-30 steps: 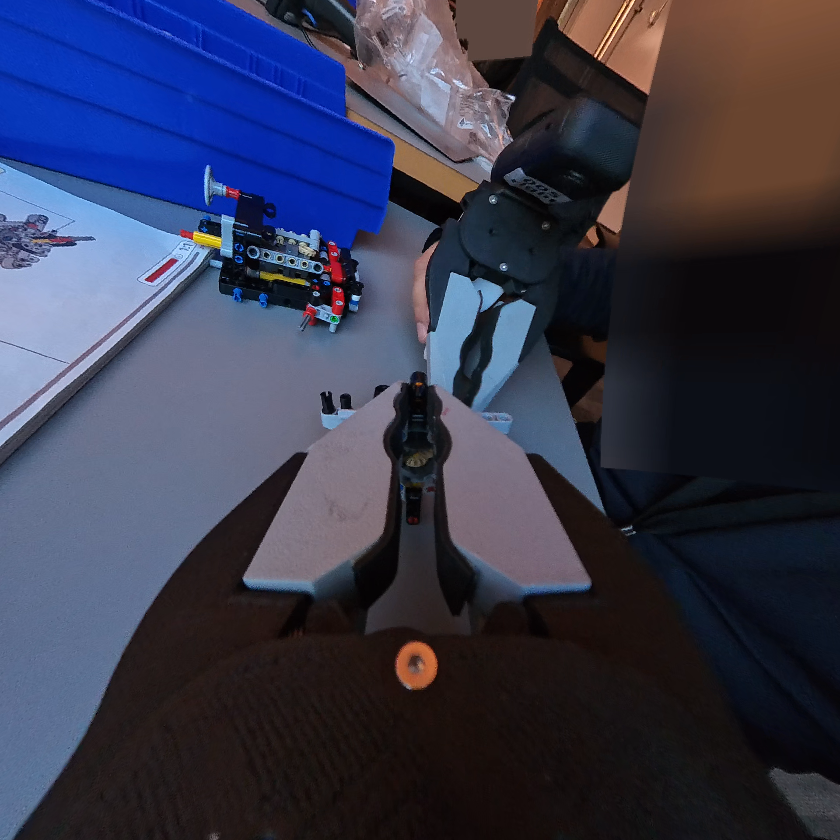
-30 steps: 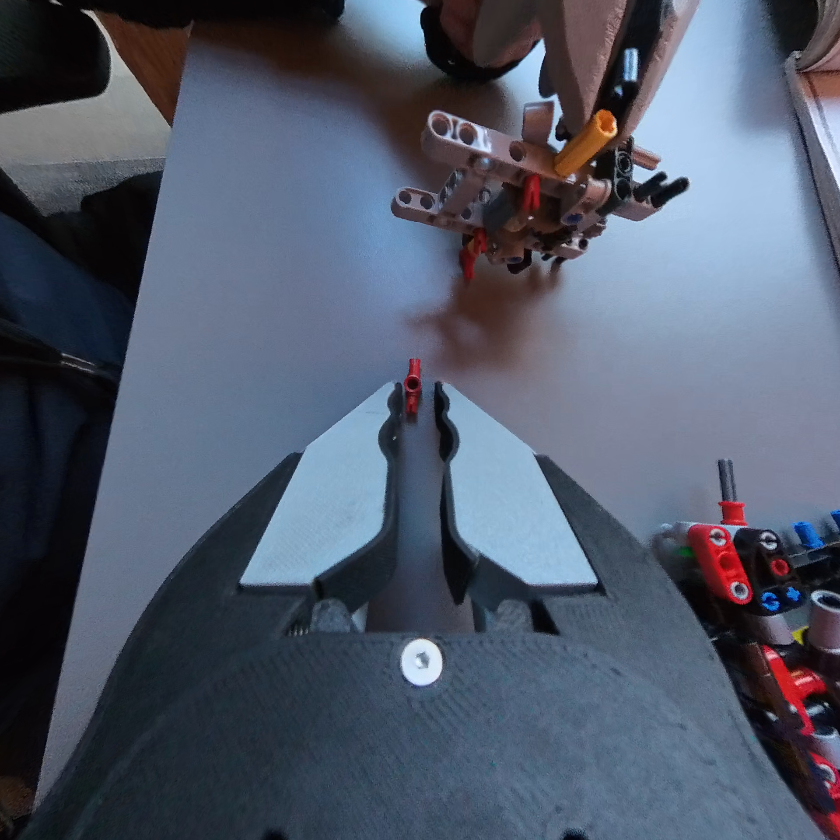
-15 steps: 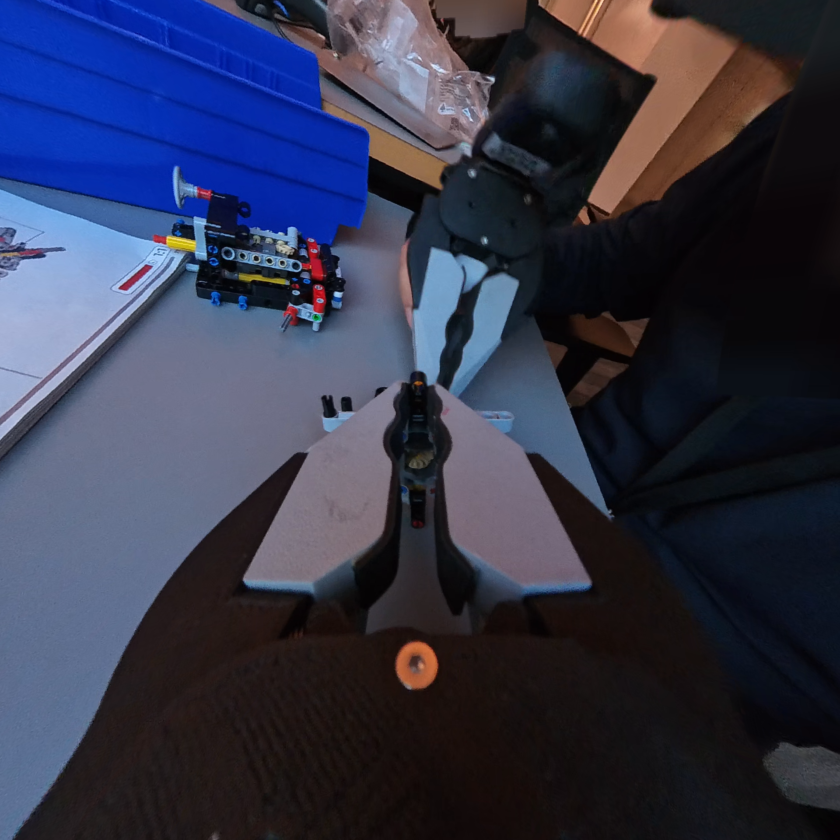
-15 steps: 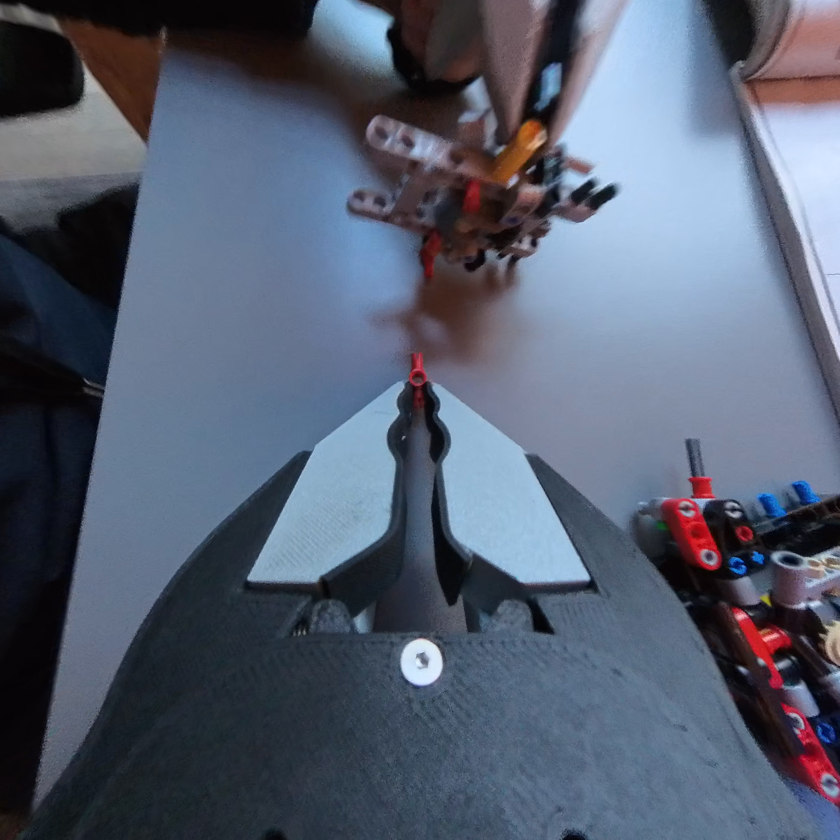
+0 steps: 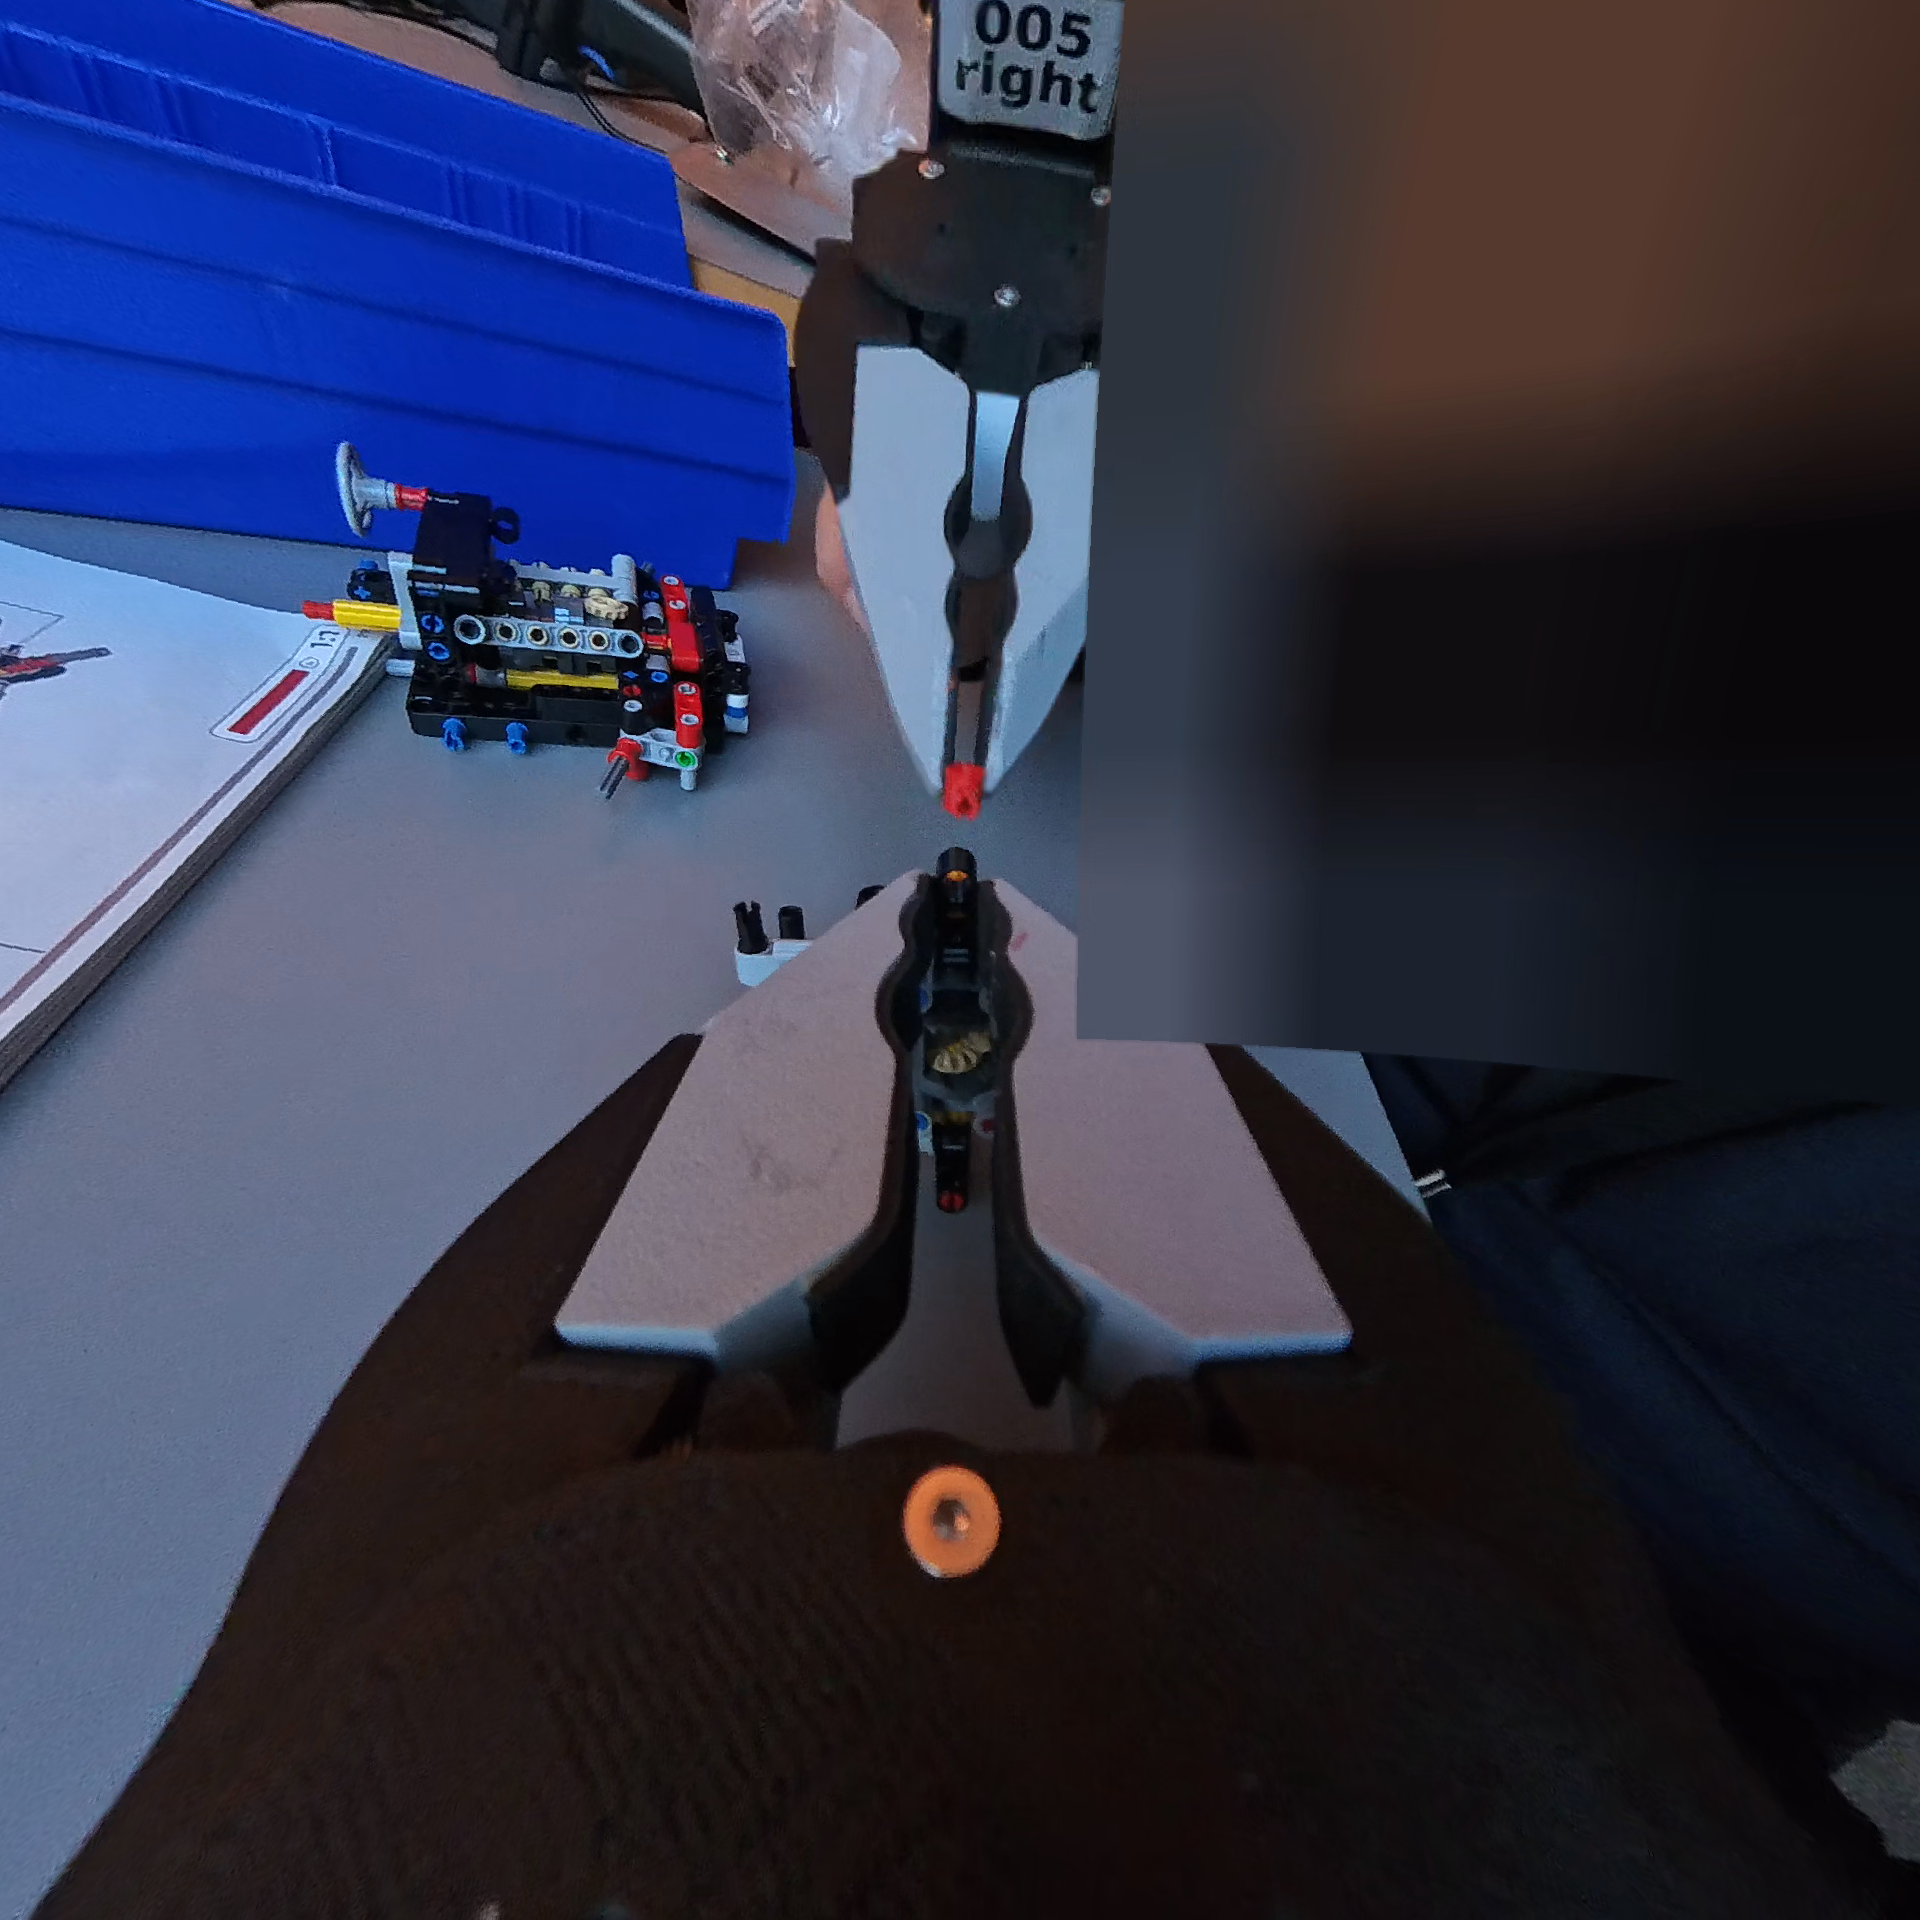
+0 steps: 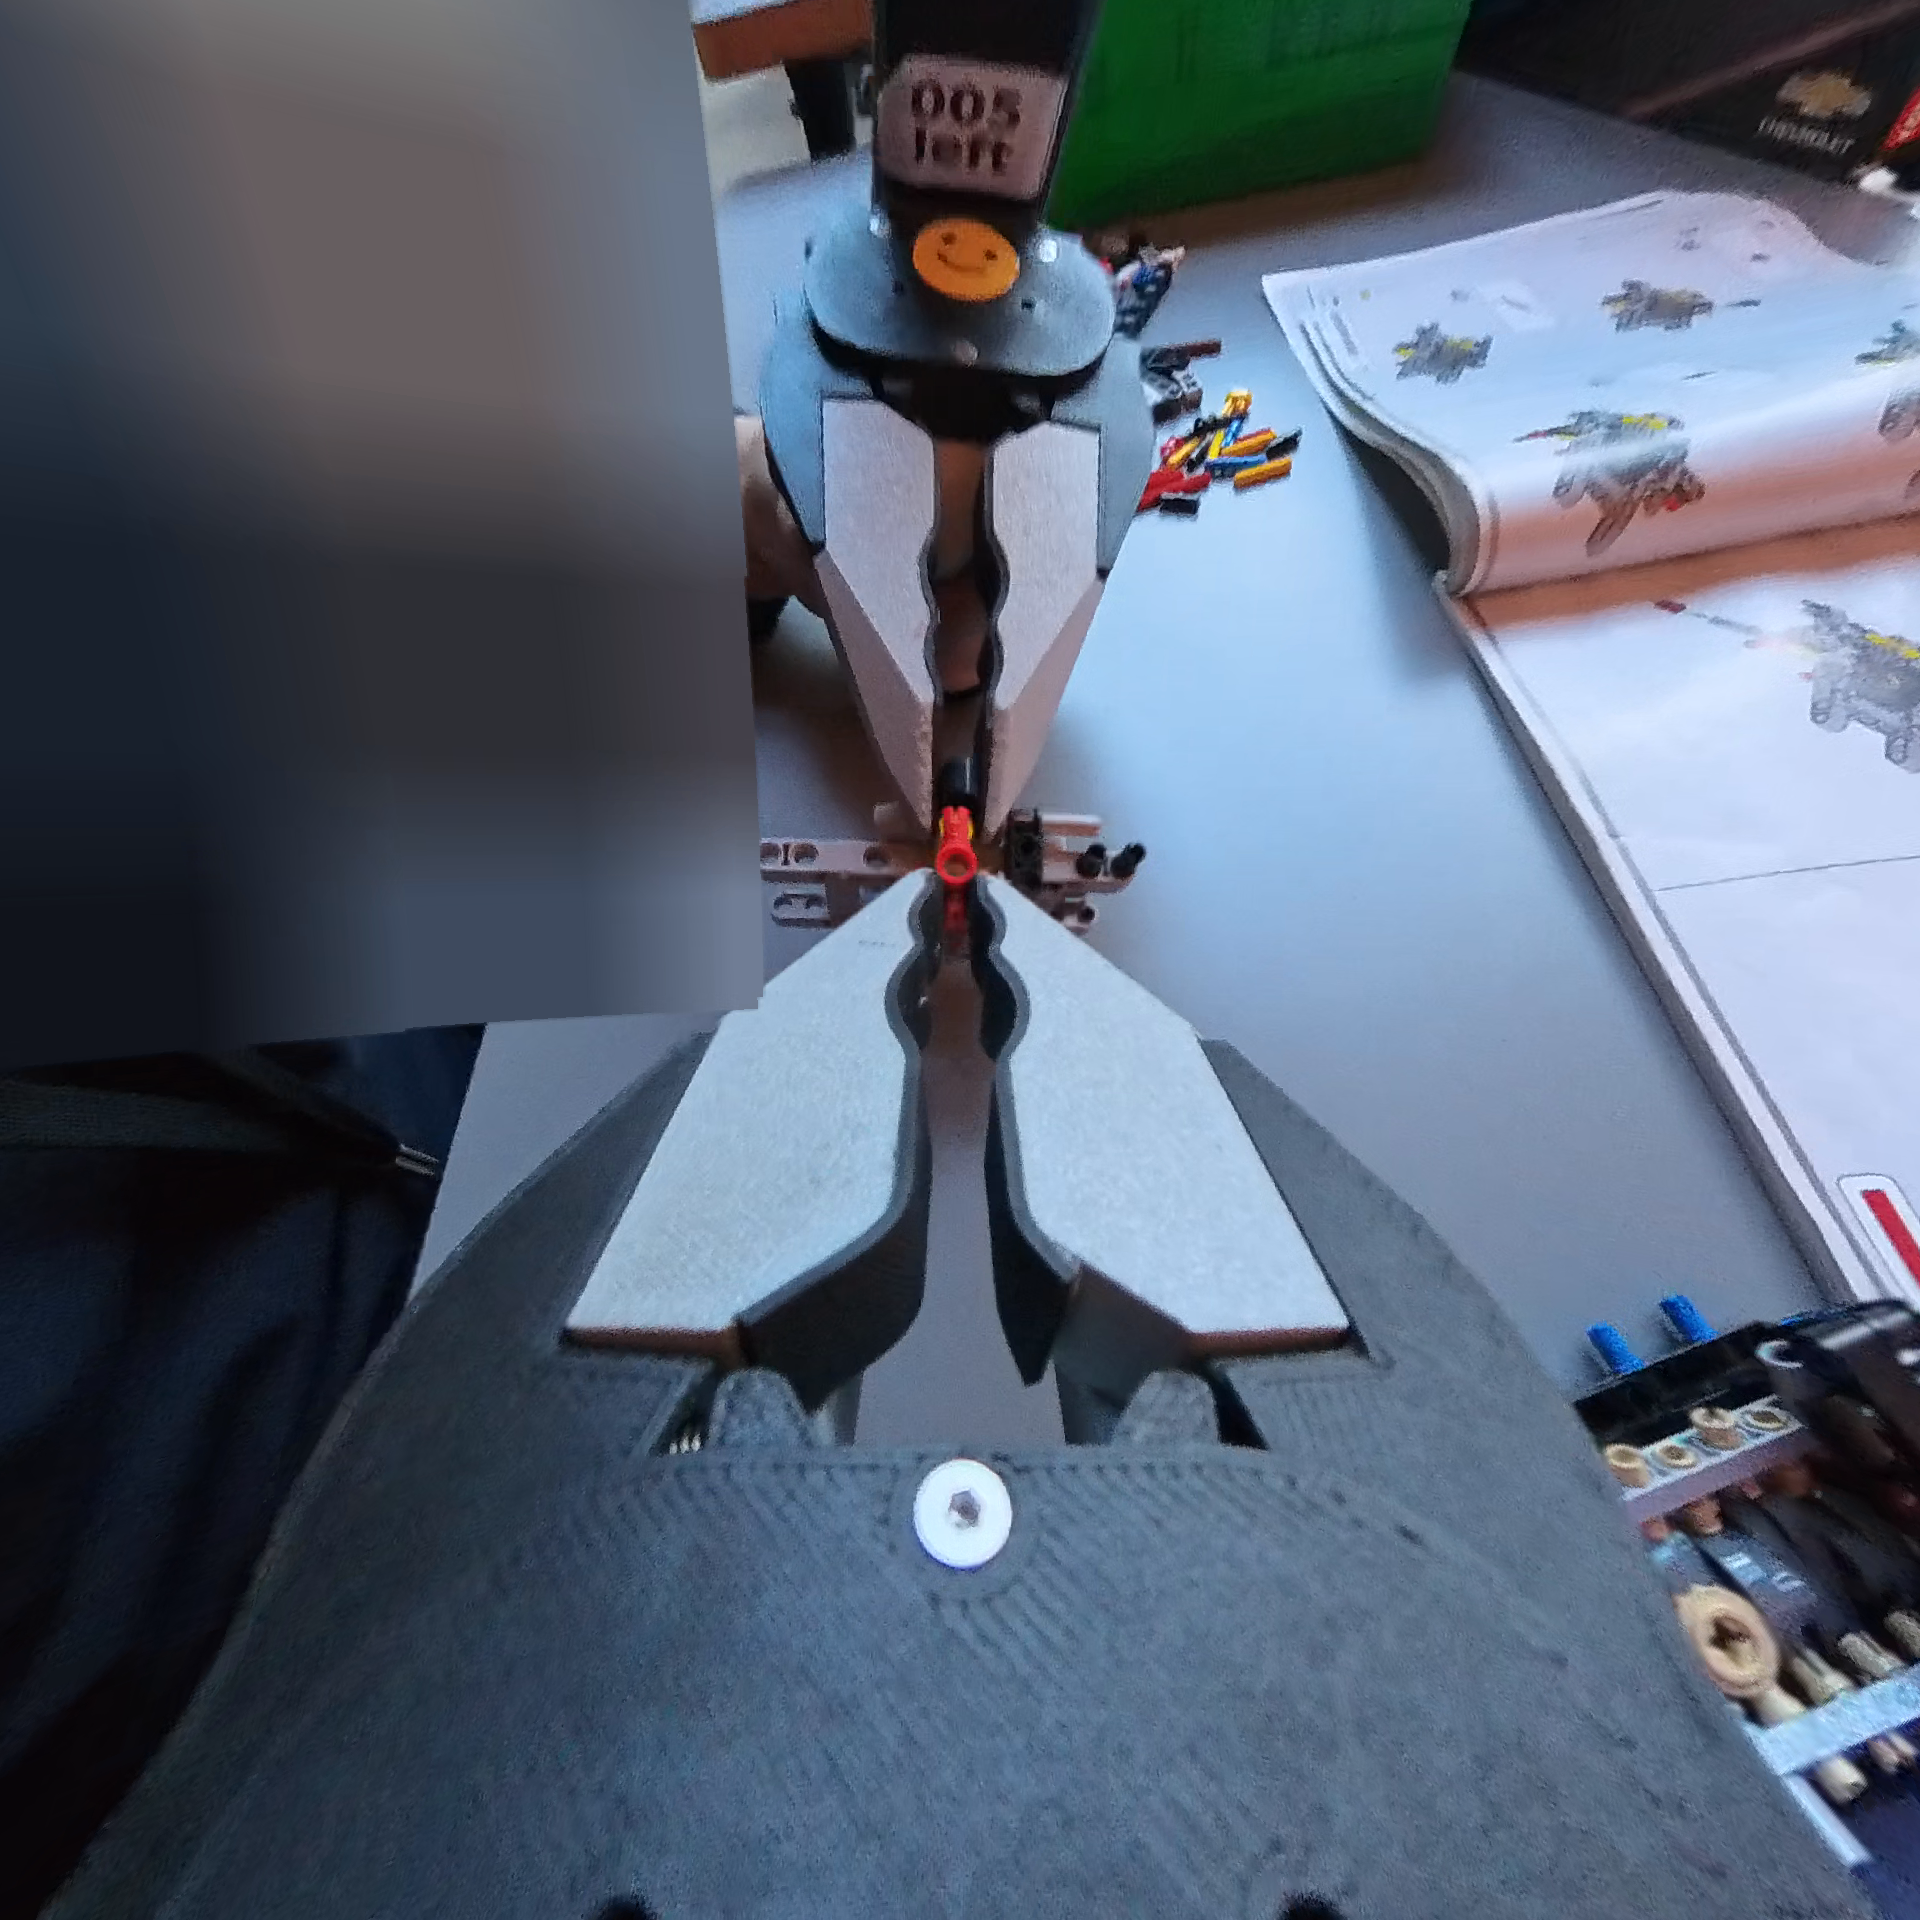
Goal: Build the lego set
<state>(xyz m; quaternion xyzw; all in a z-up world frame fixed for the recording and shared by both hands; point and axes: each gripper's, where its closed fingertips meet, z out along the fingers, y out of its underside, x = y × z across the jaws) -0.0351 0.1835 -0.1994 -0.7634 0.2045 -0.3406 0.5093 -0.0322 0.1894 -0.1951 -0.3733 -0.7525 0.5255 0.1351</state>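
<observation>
My left gripper [image 5: 954, 896] is shut on a small brick assembly [image 5: 952, 1039] of grey beams, black pins and a tan gear, with a black tip sticking out in front. My right gripper [image 6: 954, 888] is shut on a small red pin [image 6: 956, 857], which pokes out past its fingertips. The two grippers face each other tip to tip above the grey table [image 5: 416, 1039]. In the left wrist view the red pin [image 5: 963, 787] hangs a short gap from the assembly's black tip. In the right wrist view the assembly's grey beams [image 6: 821, 857] spread sideways behind the pin.
A larger black, red and yellow brick model [image 5: 561, 655] stands by the blue bins [image 5: 364, 291] and shows at the lower right [image 6: 1766, 1507]. An open instruction booklet [image 6: 1662, 416] lies alongside. Loose pieces [image 6: 1216, 447] and a green box [image 6: 1247, 94] are farther back. The grippers are tip to tip, or close to it.
My right gripper closed fully on the red pin, then rose from the table and swung to face the left gripper tip to tip. The left gripper kept its hold on the assembly.
</observation>
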